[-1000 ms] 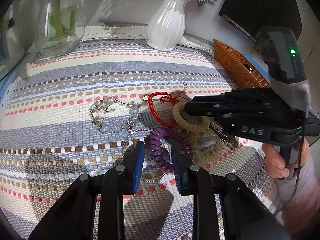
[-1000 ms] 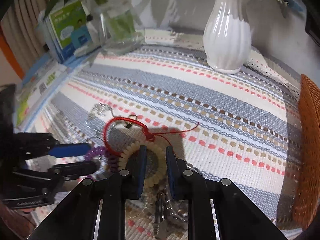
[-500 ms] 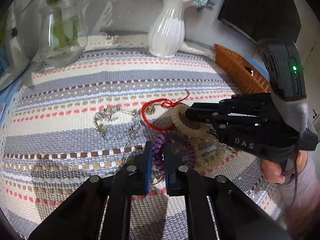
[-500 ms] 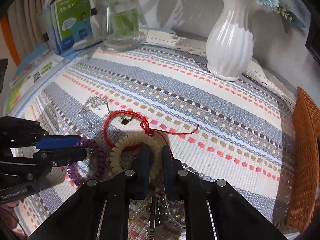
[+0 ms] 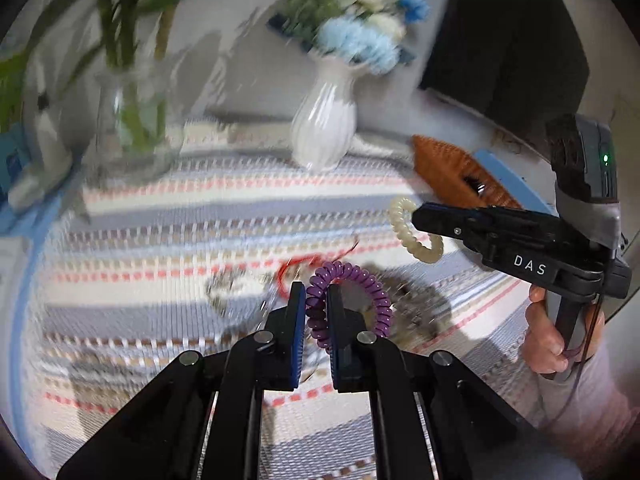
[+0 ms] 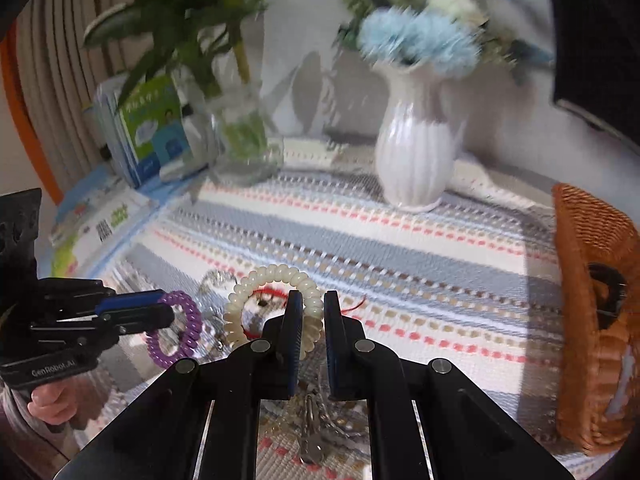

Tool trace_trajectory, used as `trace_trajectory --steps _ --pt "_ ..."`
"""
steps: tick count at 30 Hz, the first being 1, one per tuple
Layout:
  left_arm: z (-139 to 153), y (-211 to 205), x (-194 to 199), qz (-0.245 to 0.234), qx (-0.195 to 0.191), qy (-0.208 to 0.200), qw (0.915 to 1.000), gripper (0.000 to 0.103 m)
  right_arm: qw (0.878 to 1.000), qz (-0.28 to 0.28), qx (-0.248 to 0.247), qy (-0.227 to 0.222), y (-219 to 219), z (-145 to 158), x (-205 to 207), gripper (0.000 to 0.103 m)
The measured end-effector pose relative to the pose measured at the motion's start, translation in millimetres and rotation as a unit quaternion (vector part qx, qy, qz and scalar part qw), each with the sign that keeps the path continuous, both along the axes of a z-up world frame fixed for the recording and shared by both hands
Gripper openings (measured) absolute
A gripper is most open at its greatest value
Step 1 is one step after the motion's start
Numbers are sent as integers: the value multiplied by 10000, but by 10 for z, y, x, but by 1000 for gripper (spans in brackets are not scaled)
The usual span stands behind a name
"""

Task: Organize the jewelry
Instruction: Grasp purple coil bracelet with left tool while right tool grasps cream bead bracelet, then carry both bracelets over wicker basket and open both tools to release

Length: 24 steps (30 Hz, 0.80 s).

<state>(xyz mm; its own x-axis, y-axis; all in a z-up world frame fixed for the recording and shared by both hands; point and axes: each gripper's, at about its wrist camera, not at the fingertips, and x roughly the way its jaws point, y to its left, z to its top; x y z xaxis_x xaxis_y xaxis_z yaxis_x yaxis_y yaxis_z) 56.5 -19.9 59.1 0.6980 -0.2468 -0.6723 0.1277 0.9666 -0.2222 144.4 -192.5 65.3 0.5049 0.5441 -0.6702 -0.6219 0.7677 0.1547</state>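
Note:
My left gripper (image 5: 316, 298) is shut on a purple coil bracelet (image 5: 360, 280) and holds it above the striped cloth; it also shows in the right wrist view (image 6: 176, 328). My right gripper (image 6: 312, 306) is shut on a cream coil bracelet (image 6: 272, 276), lifted off the cloth; the cream bracelet also shows in the left wrist view (image 5: 404, 228). A red cord bracelet (image 5: 288, 272), clear bead pieces (image 5: 224, 288) and a key bunch (image 6: 316, 432) lie on the cloth below. The frames are motion-blurred.
A brown wicker basket (image 6: 592, 320) stands at the right edge of the cloth. A white vase (image 6: 416, 160) with blue flowers and a glass vase (image 6: 240, 140) with green stems stand at the back. Booklets (image 6: 152, 132) stand at the back left.
Both grippers have risen from the cloth, each lifting its coil bracelet clear of the jewelry pile. The red cord bracelet and the rest stayed on the cloth.

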Motion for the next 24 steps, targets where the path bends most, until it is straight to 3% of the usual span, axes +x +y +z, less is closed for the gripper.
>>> trace_trajectory --steps 4,8,14,19,24 --pt "295 -267 98 -265 249 -217 9991 9 9987 -428 136 -232 -411 278 -67 10" --pt "508 -631 371 -648 -64 -282 9975 9 9918 -1180 211 -438 -974 517 -81 10" --pt "700 -1393 812 -1182 -170 -533 9914 9 9621 -2623 263 -695 -1921 785 -2 10" --pt "639 -2060 1146 -1649 -253 -486 9848 9 9389 -3373 599 -342 -2507 620 267 10" --pt "330 -2567 1448 -1961 -100 -239 9802 9 9185 -3924 482 -50 -2777 304 631 10"
